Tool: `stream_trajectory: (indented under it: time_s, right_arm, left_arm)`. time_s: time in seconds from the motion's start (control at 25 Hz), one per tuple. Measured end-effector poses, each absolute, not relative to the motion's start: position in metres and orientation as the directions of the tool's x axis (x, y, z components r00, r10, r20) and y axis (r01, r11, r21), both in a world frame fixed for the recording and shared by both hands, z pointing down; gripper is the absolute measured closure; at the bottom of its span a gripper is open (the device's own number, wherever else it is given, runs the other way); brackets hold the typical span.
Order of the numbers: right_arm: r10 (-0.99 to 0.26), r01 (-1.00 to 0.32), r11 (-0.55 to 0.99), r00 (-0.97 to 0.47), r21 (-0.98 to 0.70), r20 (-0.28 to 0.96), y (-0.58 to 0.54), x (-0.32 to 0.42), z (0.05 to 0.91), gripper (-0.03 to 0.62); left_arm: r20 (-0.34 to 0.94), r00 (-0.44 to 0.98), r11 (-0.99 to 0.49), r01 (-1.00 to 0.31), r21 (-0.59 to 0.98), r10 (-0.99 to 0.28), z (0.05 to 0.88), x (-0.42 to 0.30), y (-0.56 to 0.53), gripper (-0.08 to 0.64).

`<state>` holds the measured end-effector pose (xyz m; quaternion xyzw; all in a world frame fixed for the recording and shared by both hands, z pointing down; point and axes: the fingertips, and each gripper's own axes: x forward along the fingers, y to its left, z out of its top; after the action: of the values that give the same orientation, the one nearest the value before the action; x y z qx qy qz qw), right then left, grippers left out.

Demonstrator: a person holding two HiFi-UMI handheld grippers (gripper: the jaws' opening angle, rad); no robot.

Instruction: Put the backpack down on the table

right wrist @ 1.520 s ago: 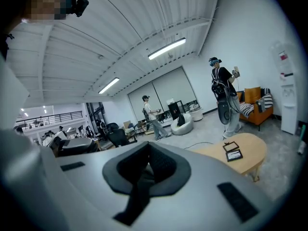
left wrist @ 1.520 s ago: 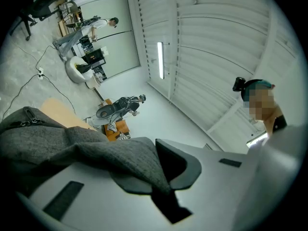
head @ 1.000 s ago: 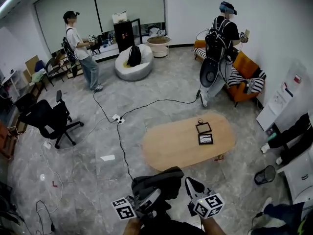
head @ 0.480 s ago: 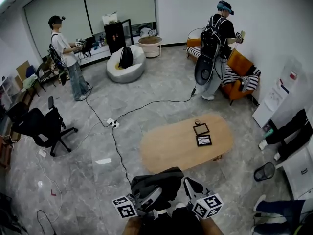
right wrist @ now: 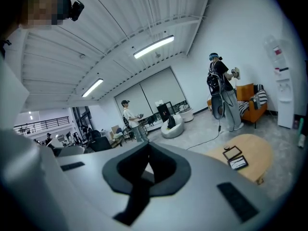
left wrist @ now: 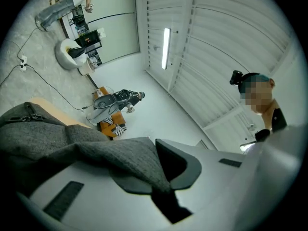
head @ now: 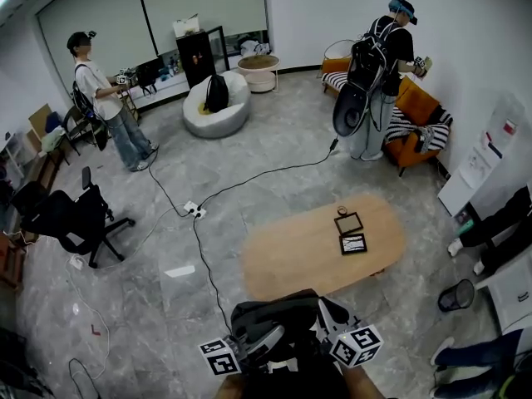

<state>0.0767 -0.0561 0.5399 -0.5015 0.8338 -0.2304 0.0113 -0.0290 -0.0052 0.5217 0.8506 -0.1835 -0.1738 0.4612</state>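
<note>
In the head view a dark grey backpack (head: 278,318) hangs at the bottom centre, just before the near edge of the oval wooden table (head: 291,260). My left gripper (head: 268,337) is shut on its grey fabric (left wrist: 91,146), which runs in between the pads. My right gripper (head: 327,311) is at the backpack's right side. In the right gripper view the right gripper (right wrist: 147,170) has its black pads together, with no fabric showing between them. The table (right wrist: 252,158) lies ahead on the right.
Two black framed tablets (head: 350,233) and a small round thing (head: 340,212) lie on the table's far right. A cable (head: 204,248) and power strip cross the floor left of it. An office chair (head: 66,214), a bin (head: 455,295), an orange sofa (head: 416,119) and two standing people (head: 378,73) surround the area.
The head view has come closer to the table. Both grippers and the backpack now sit nearer its near edge. The grip on the fabric is unchanged.
</note>
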Motion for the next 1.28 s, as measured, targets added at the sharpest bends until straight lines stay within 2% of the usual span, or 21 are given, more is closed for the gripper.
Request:
stream_trajectory:
  time_s: [0.72,1.28]
  right_arm:
    - [-0.824,-0.811,0.438,-0.535,-0.388,0.188,-0.182,0.15,0.523,0.581]
    - [-0.864,-0.852,0.333,-0.447,-0.403,0.233,-0.225,0.188,0.542,0.581]
  left_arm:
    - [-0.123,0.864,-0.474,-0.144,0.869,-0.487,0.527,0.061,-0.1,0.525]
    - [-0.091,0.88,-0.418,-0.128,0.899,-0.467,0.578,0.087,-0.178,0.525]
